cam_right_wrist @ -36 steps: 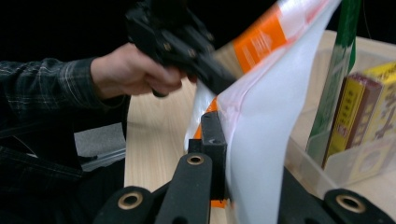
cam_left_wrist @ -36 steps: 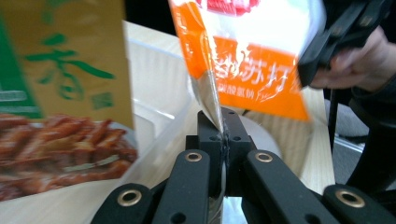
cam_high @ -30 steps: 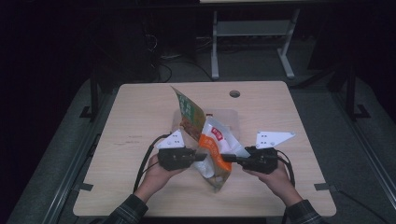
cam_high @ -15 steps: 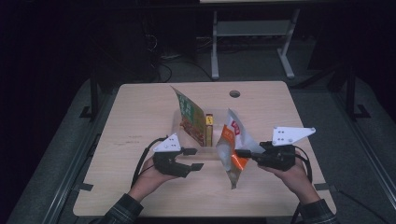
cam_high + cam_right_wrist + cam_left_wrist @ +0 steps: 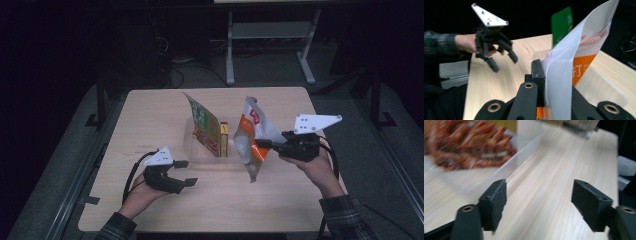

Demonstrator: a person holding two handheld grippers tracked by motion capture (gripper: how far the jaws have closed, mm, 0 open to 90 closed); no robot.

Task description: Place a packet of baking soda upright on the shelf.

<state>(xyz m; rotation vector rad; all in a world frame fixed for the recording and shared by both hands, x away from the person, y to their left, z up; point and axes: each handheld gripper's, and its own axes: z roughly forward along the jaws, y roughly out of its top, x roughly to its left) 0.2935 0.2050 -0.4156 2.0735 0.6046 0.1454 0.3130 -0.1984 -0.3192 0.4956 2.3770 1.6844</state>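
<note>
Standing in the clear tray [image 5: 200, 150], green bag [image 5: 202, 125]; right tool [image 5: 261, 144] clamps white-orange pouch [image 5: 250, 137], left tool [image 5: 182, 173] released.

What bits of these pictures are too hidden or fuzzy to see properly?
- Printing on the green and red snack bag: smeared by motion blur in the left gripper view.
- Small yellow box in the clear plastic tray: too small to read in the high view, partly hidden behind that bag.
- White and orange pouch in the right claw: its lower end is hidden by the jaws in the right gripper view.
</note>
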